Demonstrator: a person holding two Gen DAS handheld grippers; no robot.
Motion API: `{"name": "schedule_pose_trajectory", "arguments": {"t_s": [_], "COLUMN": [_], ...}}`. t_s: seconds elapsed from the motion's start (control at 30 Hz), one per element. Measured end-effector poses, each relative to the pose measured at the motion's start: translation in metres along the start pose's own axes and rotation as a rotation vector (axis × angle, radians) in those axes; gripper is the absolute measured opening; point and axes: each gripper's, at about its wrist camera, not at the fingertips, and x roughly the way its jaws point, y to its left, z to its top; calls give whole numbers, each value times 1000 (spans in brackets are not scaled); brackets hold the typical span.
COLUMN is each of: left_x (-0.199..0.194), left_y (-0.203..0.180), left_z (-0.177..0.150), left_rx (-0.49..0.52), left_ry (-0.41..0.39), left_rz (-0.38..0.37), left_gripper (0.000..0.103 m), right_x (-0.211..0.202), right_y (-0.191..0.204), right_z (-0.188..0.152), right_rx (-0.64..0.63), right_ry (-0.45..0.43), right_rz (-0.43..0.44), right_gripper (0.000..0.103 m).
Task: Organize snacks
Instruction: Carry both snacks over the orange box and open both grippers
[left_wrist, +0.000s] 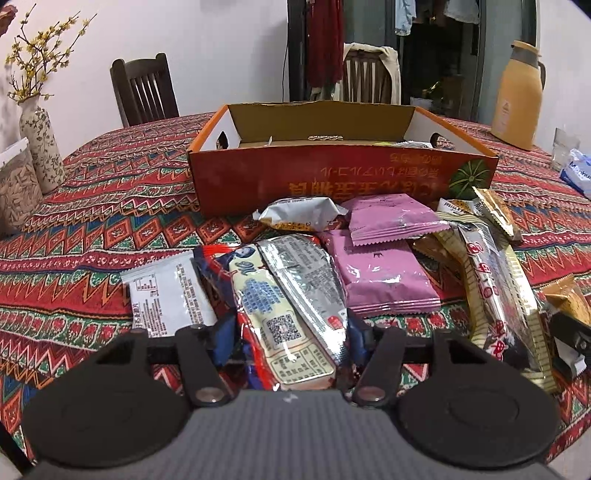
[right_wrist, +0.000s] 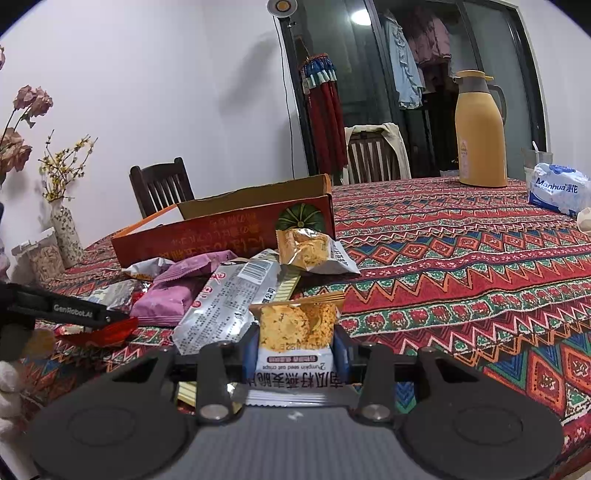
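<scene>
Your left tool (left_wrist: 291, 343) grips a cream packet (left_wrist: 284, 332), right tool (right_wrist: 295, 350) grips an oat crisp (right_wrist: 297, 332); both bound for box (left_wrist: 332, 177) ahead.

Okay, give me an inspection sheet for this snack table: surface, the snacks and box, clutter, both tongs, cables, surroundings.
Surface: round table under a red patterned tablecloth.
Job's things: open orange cardboard box with a few packets inside; loose heap in front, including two pink packets and a silver foil packet.
Clutter: yellow thermos jug, white tissue pack, floral vase.
Grippers: left tongs closed around a cream-and-red long packet; right tongs closed on a pumpkin seed oat crisp packet.
Cables: black cord down the wall.
Surroundings: two wooden chairs, hanging clothes.
</scene>
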Motion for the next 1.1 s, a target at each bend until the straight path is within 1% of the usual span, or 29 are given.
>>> {"name": "schedule_pose_trajectory", "arguments": {"t_s": [0.2,0.6,0.83,1.1], "left_x": [-10,-50,-57,-45], "left_y": [11,23,16,5], "left_z": [-3,5,32,80], "left_rx": [-23,-27,-13,-12], "left_ry": [-28,-187,-277,-345], "left_rz": [-26,-85,-114,-137], "left_gripper": [59,59,59,59], "right_x": [-1,-7,0,23], "right_y": [4,16,32,46], "right_z": [1,13,39,84], "right_rx": [-10,-44,-80,-117], "right_ry": [-1,-48,-111,-186], "right_rz": [-2,-9,4,13], "right_gripper": [40,40,40,40]}}
